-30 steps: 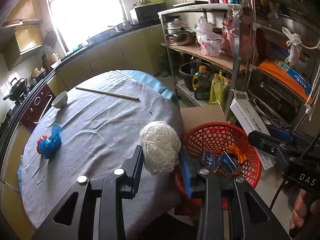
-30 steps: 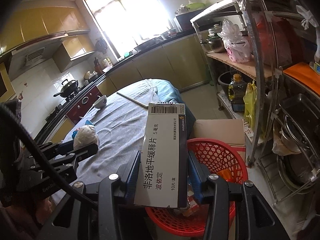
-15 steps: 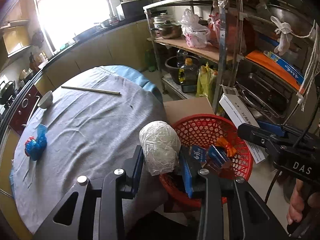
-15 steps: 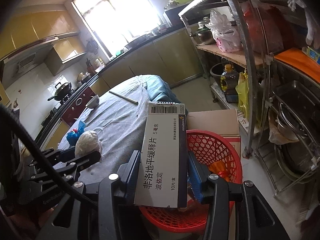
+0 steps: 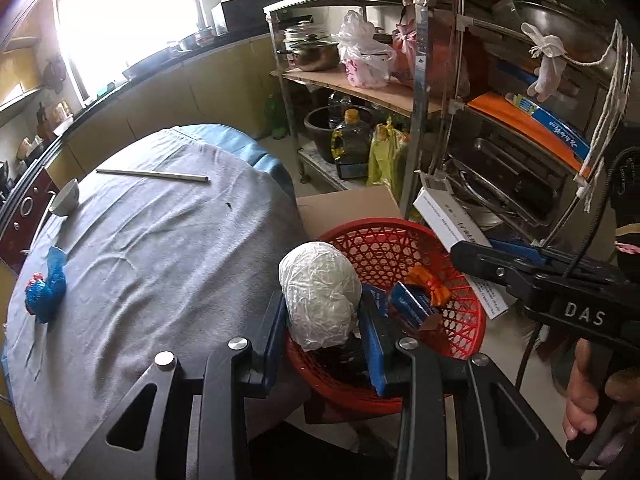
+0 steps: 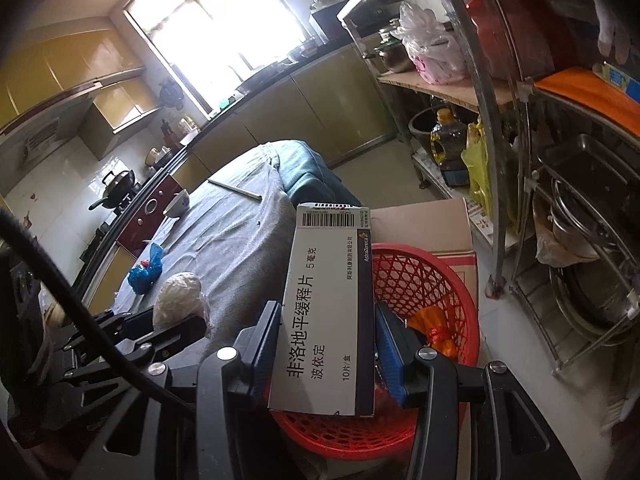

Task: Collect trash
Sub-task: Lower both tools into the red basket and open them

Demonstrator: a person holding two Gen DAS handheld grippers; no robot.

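A: What has the left claw got?

B: A crumpled white wad, wrapped in thin plastic film. Both blue pads press on its sides, so the claw is closed narrow around it. The wad hangs over the near rim of the red basket, right at the edge of the desk.

A: And the right claw?

B: Clamped on a white and dark medicine box, printed with a barcode at its far end. The box stands lengthwise between the pads, above the same basket, which from this side shows its mesh wall.

A: What lies inside the basket?

B: A small blue carton and an orange wrapper. The bottom is too dark to read.

A: Anything left on the desk?

B: A blue plastic bundle with a red patch sits near the far left edge of the grey cloth. Farther back there is a pale bowl and a long thin stick, well apart from each other.

A: And around the basket?

B: A brown cardboard box stands just behind it on the floor. To the right is a metal rack holding pots, bags and an oil bottle. A person's hand grips the right tool's handle at the edge of the left view.
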